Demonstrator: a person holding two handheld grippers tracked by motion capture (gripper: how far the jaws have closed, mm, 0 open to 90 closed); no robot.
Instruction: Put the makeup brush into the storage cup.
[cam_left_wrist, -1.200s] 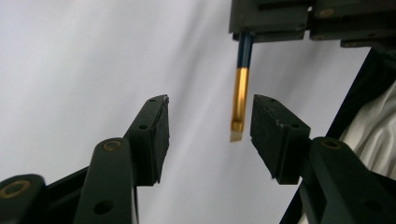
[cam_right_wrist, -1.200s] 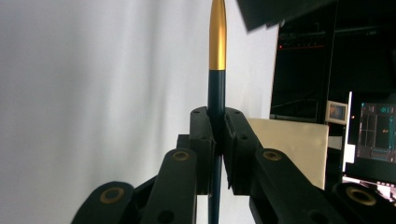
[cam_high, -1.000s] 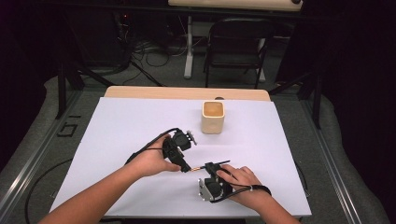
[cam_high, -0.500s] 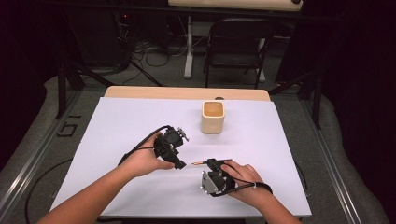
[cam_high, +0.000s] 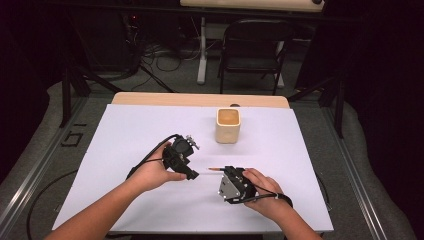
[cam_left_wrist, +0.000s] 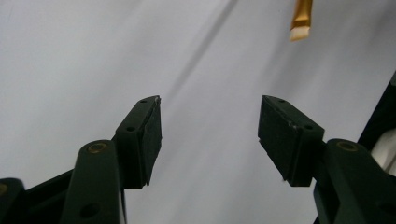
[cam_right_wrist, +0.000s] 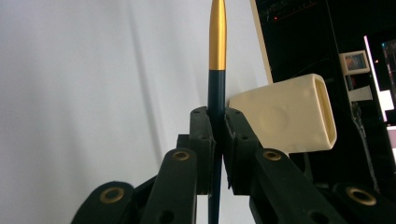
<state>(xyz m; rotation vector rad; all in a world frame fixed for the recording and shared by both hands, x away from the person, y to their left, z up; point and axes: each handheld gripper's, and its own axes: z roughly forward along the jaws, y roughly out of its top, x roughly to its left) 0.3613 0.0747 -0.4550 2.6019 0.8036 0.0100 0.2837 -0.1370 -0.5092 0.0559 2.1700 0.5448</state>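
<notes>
Nearest your edge of the white table (cam_high: 125, 150), your right gripper (cam_high: 226, 172) has its jaws clamped on a dark pen with a gold end (cam_right_wrist: 217, 60), which juts toward your left gripper (cam_high: 193, 175). Just left of it, your left gripper's jaws have just been opening and stand apart with nothing between them. Farther back, well apart, stands the cream cup (cam_high: 228, 125).

Brush (cam_right_wrist: 217, 56): glossy gold metal ferrule; cup (cam_high: 228, 125): matt cream plastic.
</notes>
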